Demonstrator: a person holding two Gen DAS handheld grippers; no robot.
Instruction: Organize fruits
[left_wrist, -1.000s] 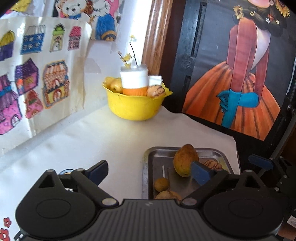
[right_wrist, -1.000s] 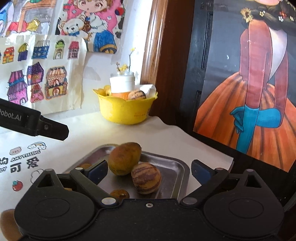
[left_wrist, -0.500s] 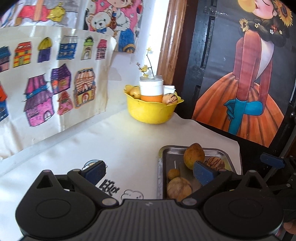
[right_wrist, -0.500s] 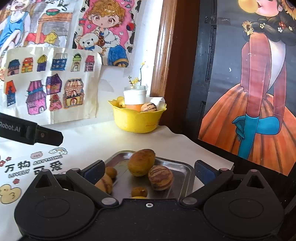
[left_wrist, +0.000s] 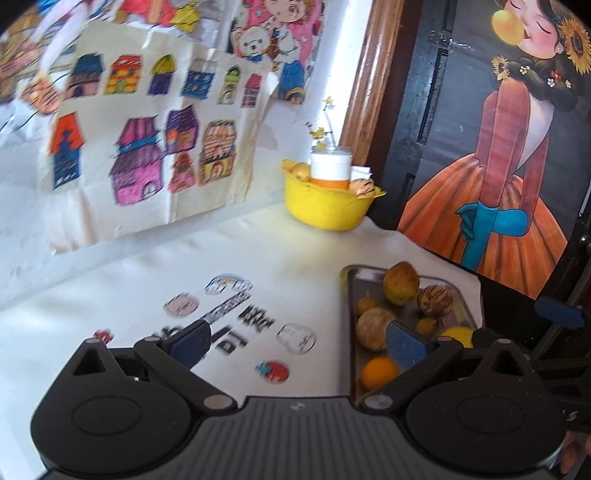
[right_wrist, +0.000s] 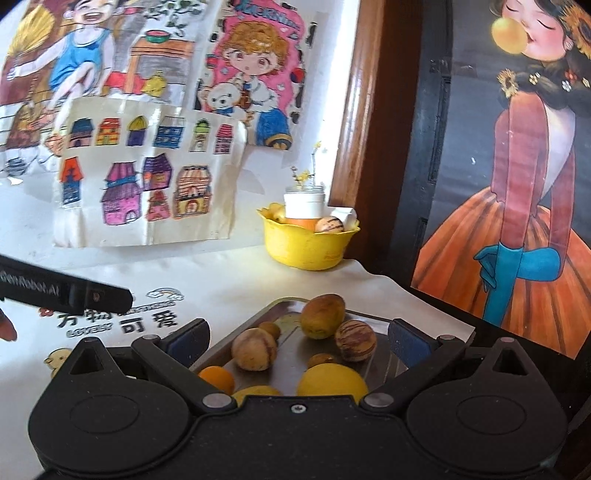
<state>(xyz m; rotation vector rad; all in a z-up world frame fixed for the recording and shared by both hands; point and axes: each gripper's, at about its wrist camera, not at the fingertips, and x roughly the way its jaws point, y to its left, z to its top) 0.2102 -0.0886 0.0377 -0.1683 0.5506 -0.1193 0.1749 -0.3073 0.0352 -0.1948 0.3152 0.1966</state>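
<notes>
Your fruit sits together in the metal tray (right_wrist: 373, 365) near the right edge of the table: a big greenish-yellow mango (right_wrist: 322, 316) at the far end, a striped round fruit (right_wrist: 355, 340) to its right, a pale tan one (right_wrist: 254, 349) on the left, an orange (right_wrist: 217, 379) and a yellow lemon (right_wrist: 331, 382) nearest you, with small brownish fruits between. Nothing is lifted.

Over the last second both views have pulled back: the tray looks smaller and more of its near end shows, orange and lemon included, and more of the printed tablecloth (left_wrist: 229, 325) has come into sight. Your right gripper (right_wrist: 298, 338) has just been opening to its widest, with no fruit between the pads. Your left gripper (left_wrist: 295, 339) also stands open and empty, over the cloth left of the tray.

So you are likely between picks. The yellow bowl (right_wrist: 306, 245) at the far wall, with a white jar (right_wrist: 304, 205) and some fruit in it, looks like the other sorting place, well apart from the tray.
</notes>
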